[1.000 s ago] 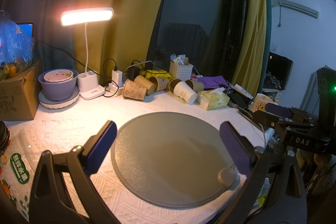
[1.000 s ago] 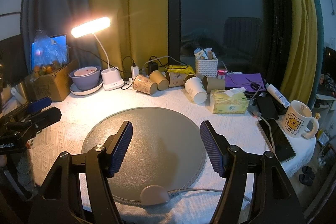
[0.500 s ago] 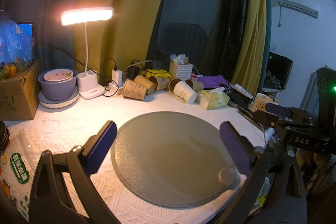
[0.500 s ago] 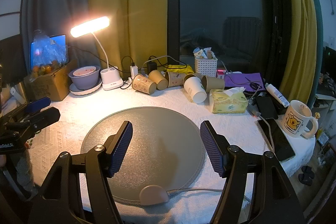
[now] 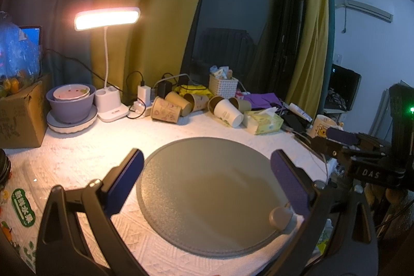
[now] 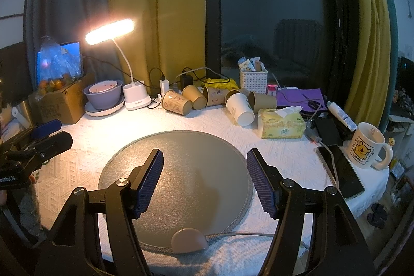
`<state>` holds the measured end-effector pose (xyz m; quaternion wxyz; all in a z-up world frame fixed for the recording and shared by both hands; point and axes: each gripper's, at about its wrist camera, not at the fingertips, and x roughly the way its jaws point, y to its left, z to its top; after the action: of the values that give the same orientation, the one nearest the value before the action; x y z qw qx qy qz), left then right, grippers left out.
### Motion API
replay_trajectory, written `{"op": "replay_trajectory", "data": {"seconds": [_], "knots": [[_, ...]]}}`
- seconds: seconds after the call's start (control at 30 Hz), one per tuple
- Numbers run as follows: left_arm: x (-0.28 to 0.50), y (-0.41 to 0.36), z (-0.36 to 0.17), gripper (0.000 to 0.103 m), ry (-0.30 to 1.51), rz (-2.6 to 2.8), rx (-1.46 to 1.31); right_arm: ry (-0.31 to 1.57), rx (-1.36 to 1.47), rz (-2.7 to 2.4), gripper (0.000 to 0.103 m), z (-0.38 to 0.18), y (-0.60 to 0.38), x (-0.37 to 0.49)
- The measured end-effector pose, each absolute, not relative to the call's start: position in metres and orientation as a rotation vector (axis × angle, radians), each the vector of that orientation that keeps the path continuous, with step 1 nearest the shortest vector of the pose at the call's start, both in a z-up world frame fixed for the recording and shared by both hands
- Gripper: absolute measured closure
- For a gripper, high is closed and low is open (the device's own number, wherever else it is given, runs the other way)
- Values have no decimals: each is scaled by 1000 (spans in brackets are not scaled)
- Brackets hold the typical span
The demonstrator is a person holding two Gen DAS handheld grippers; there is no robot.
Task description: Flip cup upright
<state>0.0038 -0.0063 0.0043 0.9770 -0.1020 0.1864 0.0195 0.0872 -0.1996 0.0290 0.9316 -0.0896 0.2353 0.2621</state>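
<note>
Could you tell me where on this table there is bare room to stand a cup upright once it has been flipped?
The round grey mat is bare, as is the white cloth between it and the lamp base. The back edge is crowded: tipped paper cups, a tissue box, and bowls. The right side holds a phone and mug.
</note>
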Motion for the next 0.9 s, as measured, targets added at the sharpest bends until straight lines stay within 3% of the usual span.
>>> {"op": "replay_trajectory", "data": {"seconds": [0.57, 0.9], "knots": [[11, -7, 3, 4, 380, 41, -198, 489, -191, 535, 33, 25, -198, 94], [56, 1, 0, 4, 430, 59, -196, 529, -204, 540, 33, 22, -187, 138]]}}
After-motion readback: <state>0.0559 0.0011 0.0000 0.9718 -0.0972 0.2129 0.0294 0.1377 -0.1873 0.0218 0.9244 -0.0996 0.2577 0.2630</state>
